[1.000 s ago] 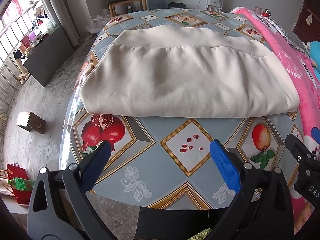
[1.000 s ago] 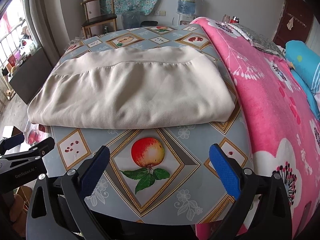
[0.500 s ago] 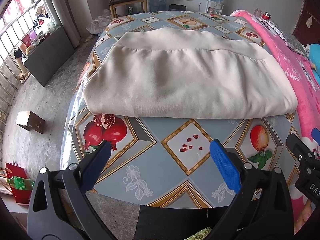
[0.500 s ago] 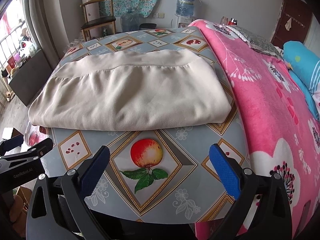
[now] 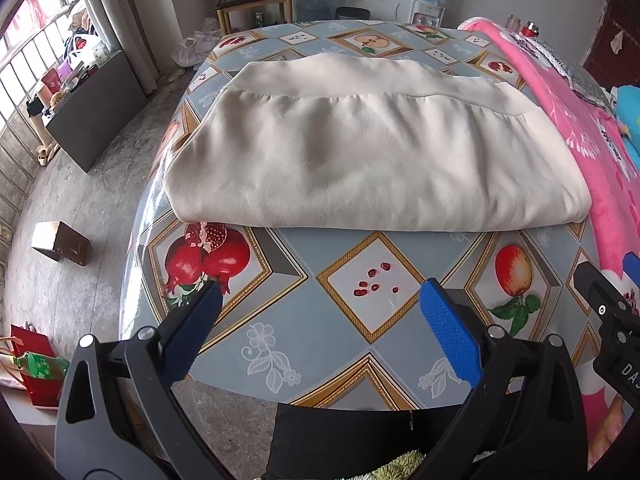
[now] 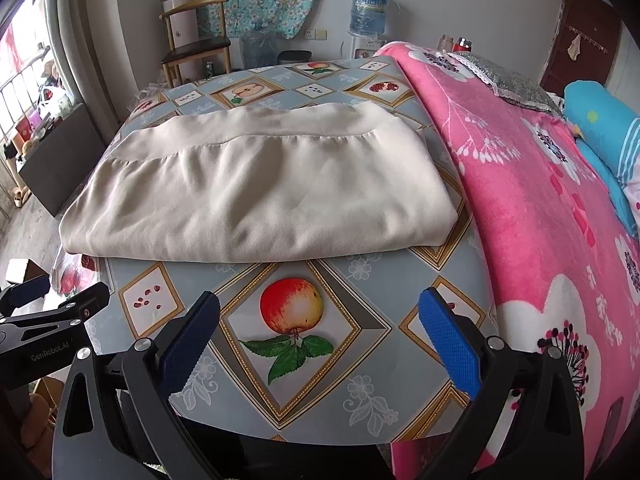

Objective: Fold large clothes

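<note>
A large cream garment [image 5: 372,152] lies folded flat in a wide rectangle on the fruit-print tablecloth [image 5: 360,320]; it also shows in the right wrist view [image 6: 256,192]. My left gripper [image 5: 320,296] is open and empty, held over the table's near edge, short of the garment's near fold. My right gripper [image 6: 318,304] is open and empty, also over the near edge, above the printed apple [image 6: 291,311]. The right gripper shows at the left view's right edge [image 5: 608,308]; the left gripper shows at the right view's left edge [image 6: 60,312].
A bed with a pink floral blanket [image 6: 540,200] adjoins the table on the right, with a blue pillow [image 6: 604,128]. A wooden chair [image 6: 196,44] and a water dispenser [image 6: 368,12] stand behind. A brown box [image 5: 60,242] and red bag [image 5: 36,364] lie on the floor at left.
Both grippers have drawn back and risen slightly; the garment sits a little farther off in both views. Both stay open and empty. The garment has not moved.
</note>
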